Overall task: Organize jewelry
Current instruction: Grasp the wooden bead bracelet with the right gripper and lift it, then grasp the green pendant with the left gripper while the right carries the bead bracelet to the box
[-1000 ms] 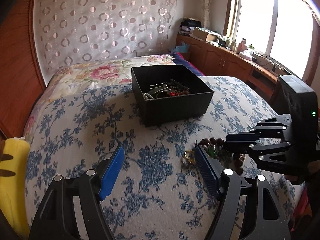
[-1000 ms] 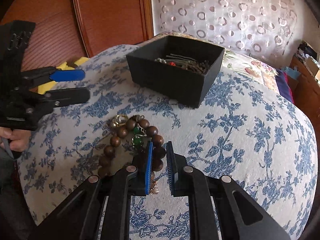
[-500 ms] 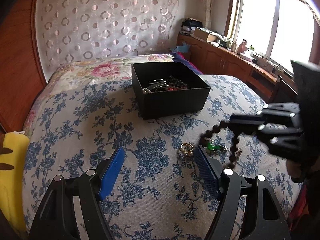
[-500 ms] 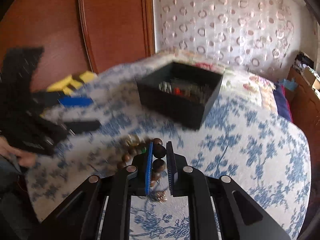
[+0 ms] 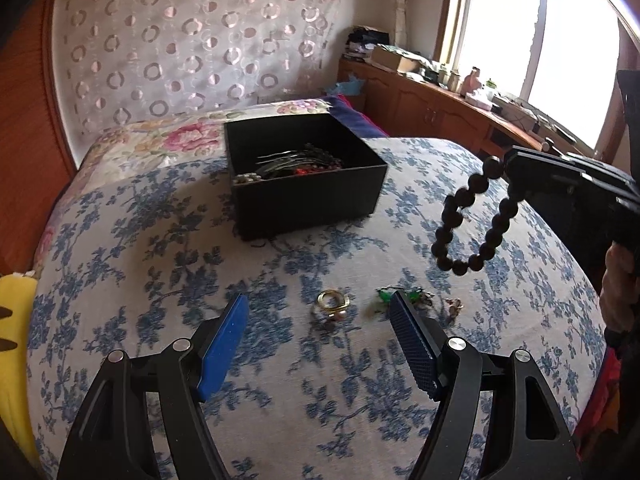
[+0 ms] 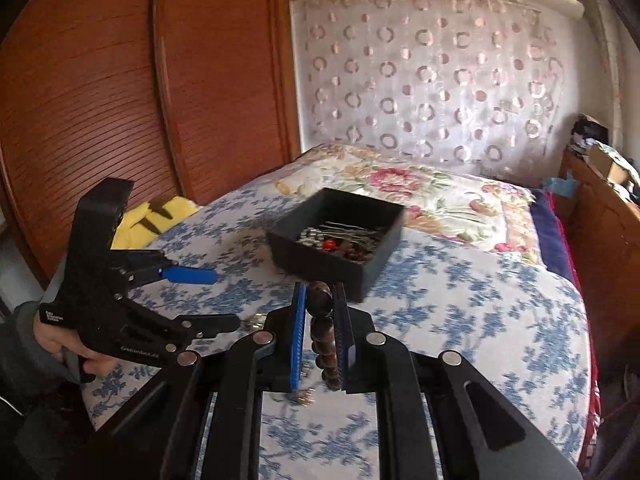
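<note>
My right gripper (image 6: 320, 294) is shut on a brown bead bracelet (image 6: 325, 336) and holds it in the air; in the left wrist view the bracelet (image 5: 472, 224) hangs from that gripper (image 5: 506, 164), right of the black box (image 5: 304, 196). The open black box (image 6: 334, 256) holds hairpins and beads. My left gripper (image 5: 318, 312) is open and empty, low over the bed. A gold ring (image 5: 333, 302), a green piece (image 5: 386, 295) and a small trinket (image 5: 454, 304) lie on the bedspread between and just beyond its fingertips.
The blue-flowered bedspread (image 5: 140, 240) covers the bed. A yellow cushion (image 5: 12, 320) lies at the left edge. A wooden wardrobe (image 6: 100, 92) stands to the left. A wooden cabinet (image 5: 432, 104) with clutter runs under the window.
My right gripper has lifted the bead bracelet off the bedspread and raised it. The ring and green piece stay on the bed. My left gripper has stayed open.
</note>
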`<state>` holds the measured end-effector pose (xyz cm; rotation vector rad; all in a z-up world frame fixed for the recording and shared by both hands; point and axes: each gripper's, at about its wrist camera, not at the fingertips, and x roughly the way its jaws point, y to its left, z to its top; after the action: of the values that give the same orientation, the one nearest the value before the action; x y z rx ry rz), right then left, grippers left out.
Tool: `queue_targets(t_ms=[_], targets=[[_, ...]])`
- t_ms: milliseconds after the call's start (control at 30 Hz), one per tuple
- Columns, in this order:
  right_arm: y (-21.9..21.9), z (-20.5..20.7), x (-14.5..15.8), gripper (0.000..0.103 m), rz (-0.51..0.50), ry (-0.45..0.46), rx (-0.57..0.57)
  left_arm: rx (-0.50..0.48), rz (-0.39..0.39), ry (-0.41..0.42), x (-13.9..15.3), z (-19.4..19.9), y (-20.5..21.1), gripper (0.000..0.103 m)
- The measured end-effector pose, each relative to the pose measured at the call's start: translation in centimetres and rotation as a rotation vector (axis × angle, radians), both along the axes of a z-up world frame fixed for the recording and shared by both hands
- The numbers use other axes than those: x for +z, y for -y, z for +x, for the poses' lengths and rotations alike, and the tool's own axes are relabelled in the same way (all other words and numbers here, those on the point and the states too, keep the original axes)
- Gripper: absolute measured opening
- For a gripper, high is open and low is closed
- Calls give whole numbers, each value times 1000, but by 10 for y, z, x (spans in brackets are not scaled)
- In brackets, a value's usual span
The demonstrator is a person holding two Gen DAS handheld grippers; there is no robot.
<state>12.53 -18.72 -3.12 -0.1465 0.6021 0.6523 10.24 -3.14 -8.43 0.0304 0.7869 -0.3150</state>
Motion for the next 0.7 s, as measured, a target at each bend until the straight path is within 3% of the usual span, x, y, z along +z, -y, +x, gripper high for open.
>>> queue_targets(t_ms=[167,367,633,700], targets=[[21,3,-4,15,4,-5,-51,-36,1,-23,-6,9,19,68],[34,6,-14,15,-2,-21,-85,-63,3,-59,-15,21,39,41],[39,5,-17,15,-5,-24,-93,-57,12,-87,-25,28,51,33],[40,4,-17,15,-9,-23,-93,-67,-5,-91,-25,28,52,23]])
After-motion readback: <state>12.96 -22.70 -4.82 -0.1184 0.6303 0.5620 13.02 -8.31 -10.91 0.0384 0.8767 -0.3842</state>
